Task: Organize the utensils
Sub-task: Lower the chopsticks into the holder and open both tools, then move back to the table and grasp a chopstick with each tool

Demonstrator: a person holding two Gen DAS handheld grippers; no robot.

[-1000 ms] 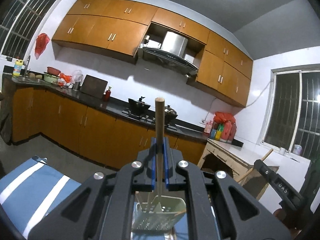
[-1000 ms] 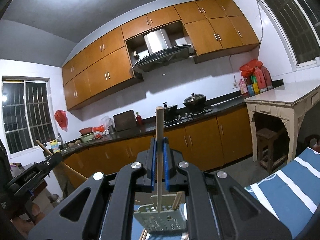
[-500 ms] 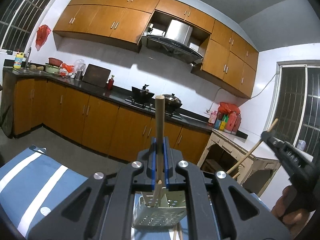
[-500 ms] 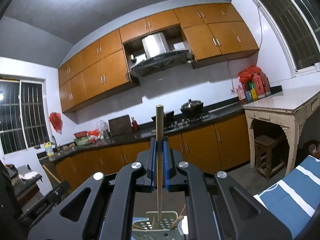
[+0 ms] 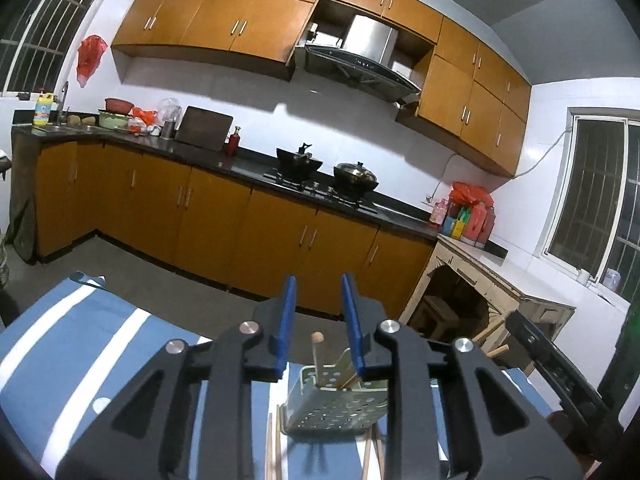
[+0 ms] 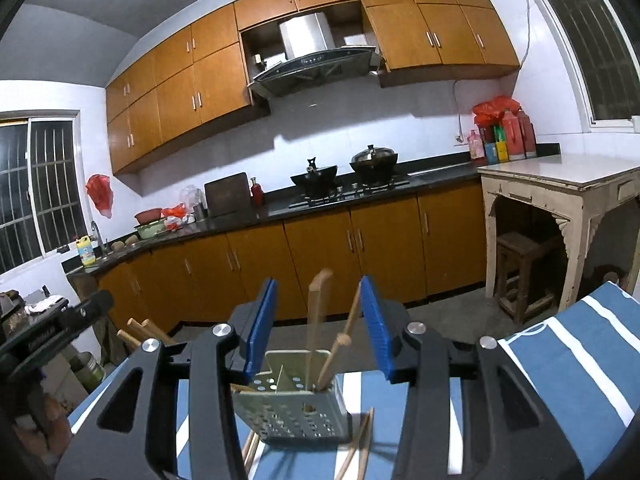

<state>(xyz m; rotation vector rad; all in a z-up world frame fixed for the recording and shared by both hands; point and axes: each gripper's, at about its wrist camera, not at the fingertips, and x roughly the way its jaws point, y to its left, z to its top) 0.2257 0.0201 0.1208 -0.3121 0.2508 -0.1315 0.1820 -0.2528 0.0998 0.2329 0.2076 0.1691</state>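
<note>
Both grippers parted over the utensil holder

Your left gripper has just been opening; a wooden chopstick stands free between its blue pads, inside the perforated holder on the striped cloth. Your right gripper has just been opening too, gripping nothing; two chopsticks lean in the holder between its pads.

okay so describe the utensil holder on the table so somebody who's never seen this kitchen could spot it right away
Find the blue cloth with white stripes covering the near table, in front of the orange kitchen cabinets. On it stands a pale green perforated metal utensil holder, directly ahead of both grippers. It is the only upright container there, with wooden chopsticks poking out of its top while loose ones lie on the cloth beside it.
</note>
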